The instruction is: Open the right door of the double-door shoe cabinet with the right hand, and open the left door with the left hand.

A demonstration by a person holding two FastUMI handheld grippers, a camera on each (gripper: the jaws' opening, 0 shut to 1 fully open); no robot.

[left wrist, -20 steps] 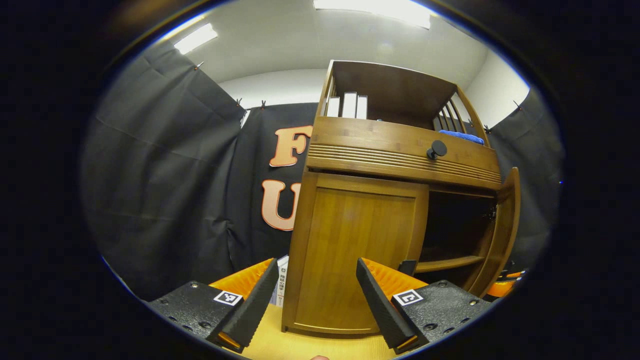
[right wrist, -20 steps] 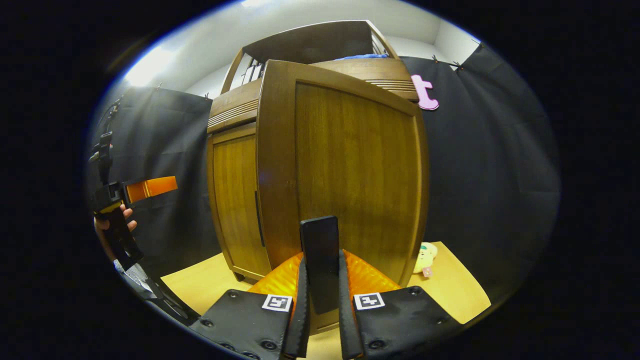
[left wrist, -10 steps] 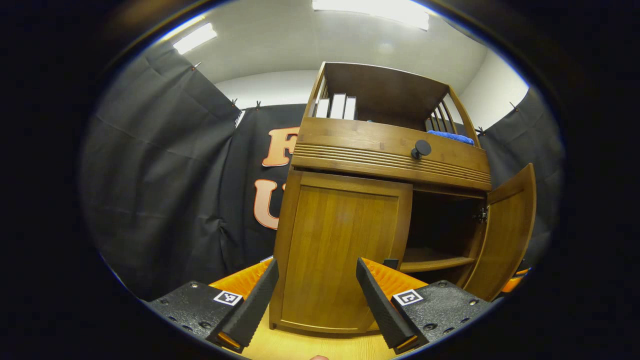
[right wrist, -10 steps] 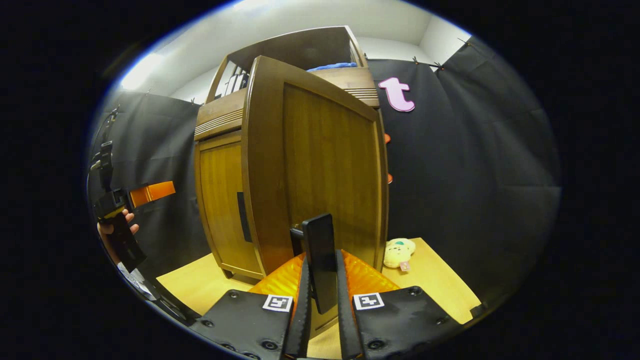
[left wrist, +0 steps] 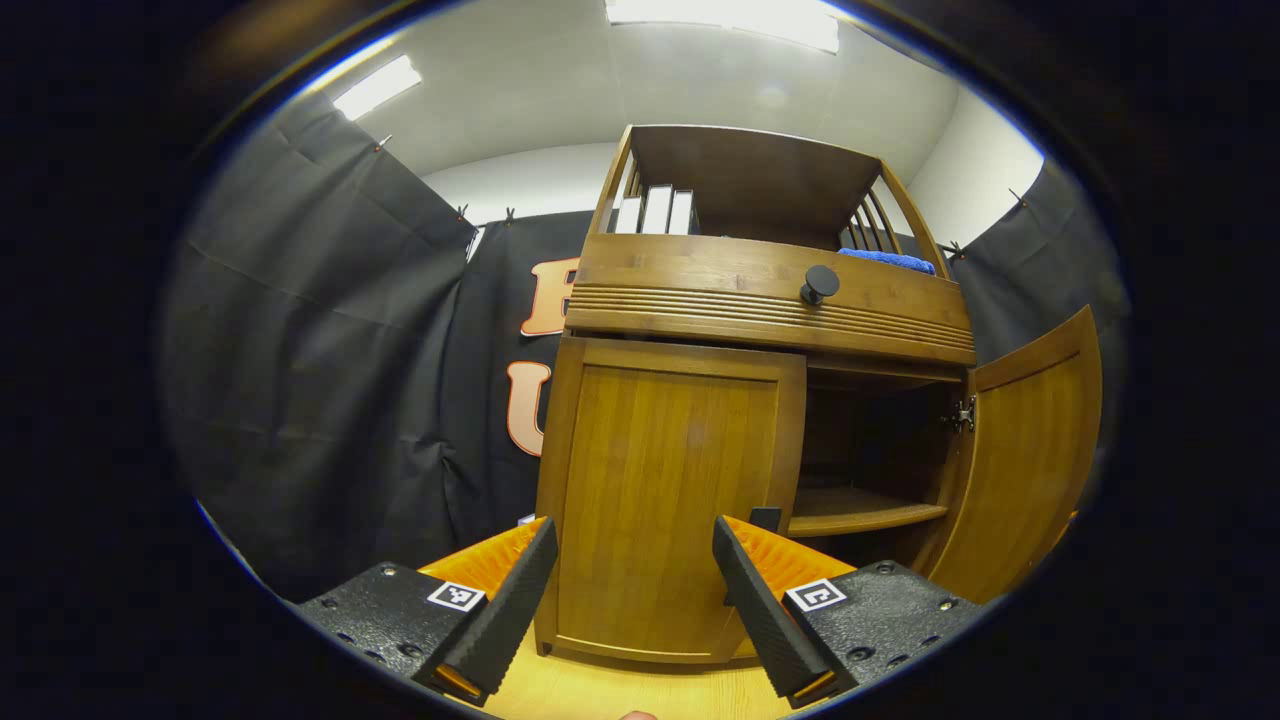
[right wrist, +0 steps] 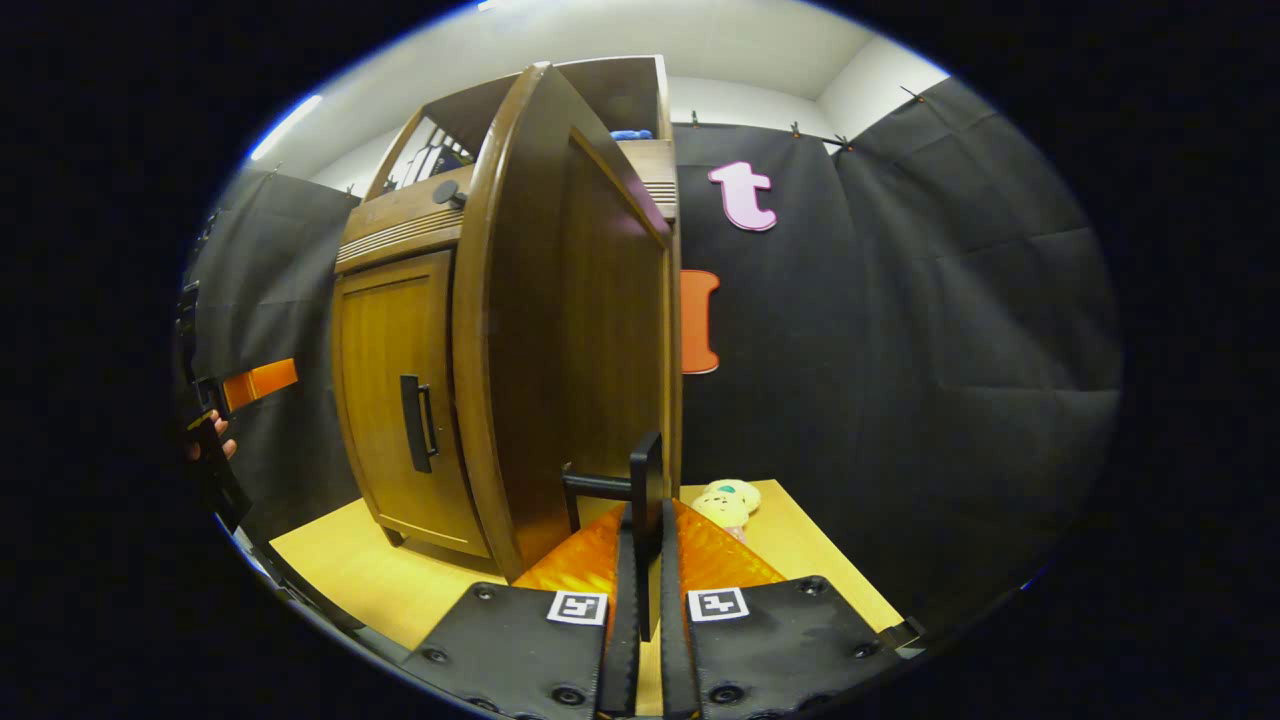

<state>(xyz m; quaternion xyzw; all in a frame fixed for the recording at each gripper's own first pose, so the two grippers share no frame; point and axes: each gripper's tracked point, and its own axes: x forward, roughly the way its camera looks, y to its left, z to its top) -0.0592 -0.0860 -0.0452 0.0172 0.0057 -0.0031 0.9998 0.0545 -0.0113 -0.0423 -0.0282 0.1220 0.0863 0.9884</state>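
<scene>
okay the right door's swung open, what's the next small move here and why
Probably bring the left gripper forward and to its right onto the left door's handle. The right door stands wide open with the right gripper shut on its handle, while the left door is closed and the left fingers are open, short of the handle.

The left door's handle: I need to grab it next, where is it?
In the right gripper view the left door's handle sits at mid-height on the shut left door, by its inner edge beside the open right door.
</scene>
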